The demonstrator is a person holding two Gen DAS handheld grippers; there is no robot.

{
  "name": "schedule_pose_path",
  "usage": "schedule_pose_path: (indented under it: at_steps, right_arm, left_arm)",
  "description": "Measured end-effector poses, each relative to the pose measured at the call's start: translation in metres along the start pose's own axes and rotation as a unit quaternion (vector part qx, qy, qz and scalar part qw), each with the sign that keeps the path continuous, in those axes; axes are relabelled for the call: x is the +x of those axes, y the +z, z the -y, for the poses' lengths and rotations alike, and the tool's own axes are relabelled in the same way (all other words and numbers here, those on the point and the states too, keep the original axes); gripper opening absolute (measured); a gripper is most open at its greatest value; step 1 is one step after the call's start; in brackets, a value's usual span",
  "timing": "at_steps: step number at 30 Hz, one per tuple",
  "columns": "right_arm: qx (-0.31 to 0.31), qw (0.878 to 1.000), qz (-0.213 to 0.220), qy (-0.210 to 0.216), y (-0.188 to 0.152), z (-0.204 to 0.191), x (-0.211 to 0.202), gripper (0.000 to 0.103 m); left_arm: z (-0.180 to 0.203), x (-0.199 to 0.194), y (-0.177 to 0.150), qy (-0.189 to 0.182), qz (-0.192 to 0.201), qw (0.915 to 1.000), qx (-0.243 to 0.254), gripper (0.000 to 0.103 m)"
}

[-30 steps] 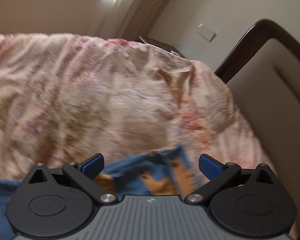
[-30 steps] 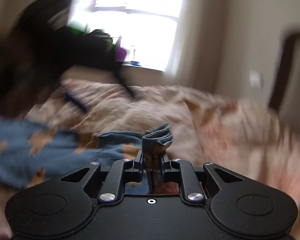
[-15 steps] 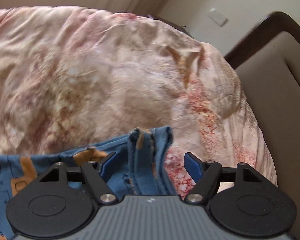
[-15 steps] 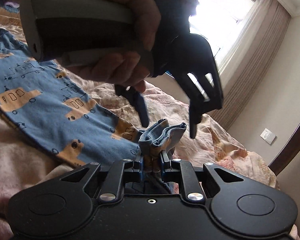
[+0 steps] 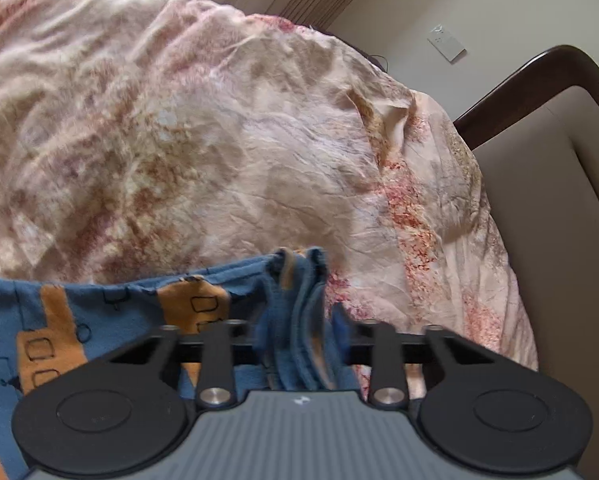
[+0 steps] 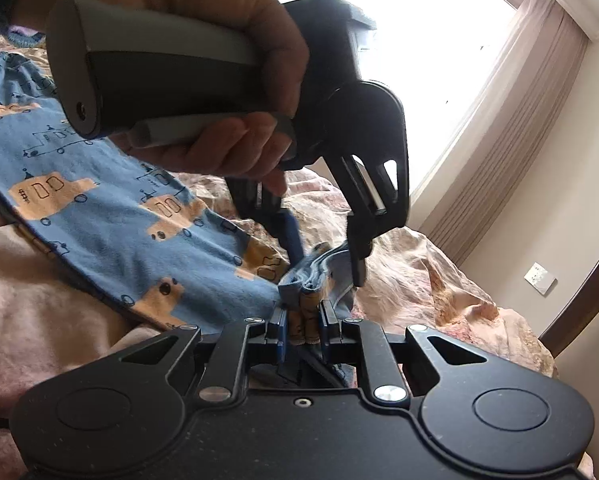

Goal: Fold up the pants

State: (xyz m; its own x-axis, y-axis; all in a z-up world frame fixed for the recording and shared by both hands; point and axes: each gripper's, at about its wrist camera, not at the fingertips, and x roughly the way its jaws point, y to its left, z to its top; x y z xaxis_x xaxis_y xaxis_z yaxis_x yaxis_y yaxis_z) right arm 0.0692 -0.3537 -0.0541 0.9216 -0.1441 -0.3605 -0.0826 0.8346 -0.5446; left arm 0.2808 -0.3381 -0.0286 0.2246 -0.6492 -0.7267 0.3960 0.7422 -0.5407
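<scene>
The pants are blue with orange vehicle prints and lie spread on a pink patterned bedspread. My right gripper is shut on a bunched hem of the pants. My left gripper has closed on the same bunched cuff, its fingers hidden by the cloth. In the right wrist view the left gripper comes down from above, held by a hand, its fingers on either side of the cuff.
A dark wooden headboard with a beige padded panel rises at the right. A wall socket is on the wall behind. A bright window and curtain stand beyond the bed.
My left gripper has narrowed from wide open and closed around the bunched cuff. It has come down right in front of my right gripper, which stays shut on the cloth.
</scene>
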Motion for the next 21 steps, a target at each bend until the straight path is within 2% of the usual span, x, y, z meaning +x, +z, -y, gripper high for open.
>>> schedule_pose_path:
  at_steps: [3, 13, 21]
  right_arm:
    - [-0.004, 1.000, 0.002, 0.003, 0.002, -0.001, -0.001, 0.015]
    - [-0.009, 0.999, 0.023, 0.022, 0.017, -0.007, -0.020, 0.012]
    - [-0.008, 0.996, 0.028, 0.082, 0.039, -0.017, -0.041, 0.012]
  left_arm:
    - [-0.003, -0.007, 0.000, -0.007, 0.001, 1.0000, -0.001, 0.012]
    - [-0.023, -0.044, -0.003, -0.038, 0.011, 0.9988, -0.028, 0.010]
    - [-0.049, -0.090, -0.028, -0.019, 0.043, 0.9986, -0.023, 0.010]
